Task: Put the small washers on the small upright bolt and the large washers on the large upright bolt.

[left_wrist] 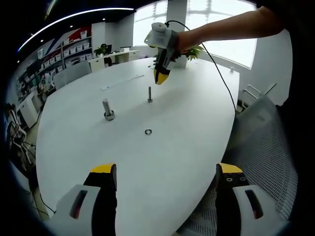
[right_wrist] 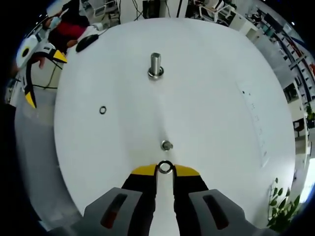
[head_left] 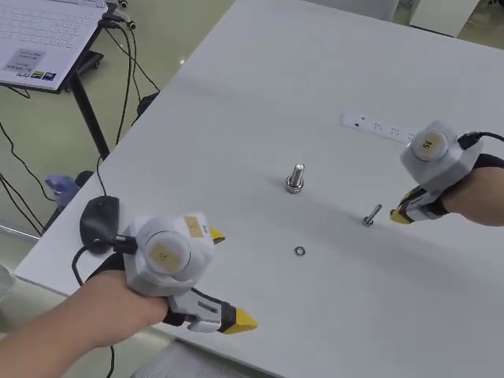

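Observation:
The large bolt [head_left: 295, 179] [left_wrist: 108, 109] [right_wrist: 156, 65] stands upright mid-table on the white table [head_left: 260, 94]. To its right stands the small bolt [head_left: 371, 214] [left_wrist: 149, 93] [right_wrist: 167, 145]. A loose washer [head_left: 300, 251] [left_wrist: 148, 132] [right_wrist: 103, 109] lies flat in front of them. My right gripper [head_left: 402, 214] [left_wrist: 161, 76] [right_wrist: 165, 169] is shut on a held washer [right_wrist: 165, 167], pinched between its yellow tips just short of the small bolt. At the near table edge my left gripper [head_left: 228, 277] [left_wrist: 166, 169] [right_wrist: 45, 78] is open with nothing between its jaws.
A white power strip [head_left: 378, 126] lies at the back right of the table. A black mouse [head_left: 98, 220] sits near the left corner. A laptop [head_left: 39, 39] on a stand and cables are off the left edge. A mesh chair [left_wrist: 261, 147] stands by the near edge.

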A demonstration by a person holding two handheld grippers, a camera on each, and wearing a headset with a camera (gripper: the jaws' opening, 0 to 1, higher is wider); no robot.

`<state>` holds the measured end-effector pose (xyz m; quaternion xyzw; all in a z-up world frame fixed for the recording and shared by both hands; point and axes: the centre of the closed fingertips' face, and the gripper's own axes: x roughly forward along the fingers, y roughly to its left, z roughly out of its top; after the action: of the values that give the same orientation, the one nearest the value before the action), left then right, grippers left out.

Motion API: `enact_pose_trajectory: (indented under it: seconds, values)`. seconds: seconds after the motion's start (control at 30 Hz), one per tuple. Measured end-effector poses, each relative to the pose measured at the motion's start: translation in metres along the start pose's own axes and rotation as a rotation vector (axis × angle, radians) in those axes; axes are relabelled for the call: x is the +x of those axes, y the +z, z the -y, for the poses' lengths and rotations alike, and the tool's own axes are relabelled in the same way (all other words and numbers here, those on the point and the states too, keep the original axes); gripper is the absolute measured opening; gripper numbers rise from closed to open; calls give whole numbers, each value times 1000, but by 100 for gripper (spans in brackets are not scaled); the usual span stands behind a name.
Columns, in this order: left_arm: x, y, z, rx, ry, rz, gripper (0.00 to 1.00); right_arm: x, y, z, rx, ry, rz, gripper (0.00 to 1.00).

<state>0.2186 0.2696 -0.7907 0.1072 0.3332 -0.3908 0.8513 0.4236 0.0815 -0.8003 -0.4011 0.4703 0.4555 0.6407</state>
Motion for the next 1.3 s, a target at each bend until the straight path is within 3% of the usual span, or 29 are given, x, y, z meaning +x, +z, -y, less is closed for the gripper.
enact_pose_trajectory:
  seconds: [0.53,1.3]
  values:
    - [2,-3,-7,-20,2,0,81,10,17,7,-33,15,2,12]
    - [5,-6,-11,-35,-7,1,79,28,16,10,-41,27,-40,12]
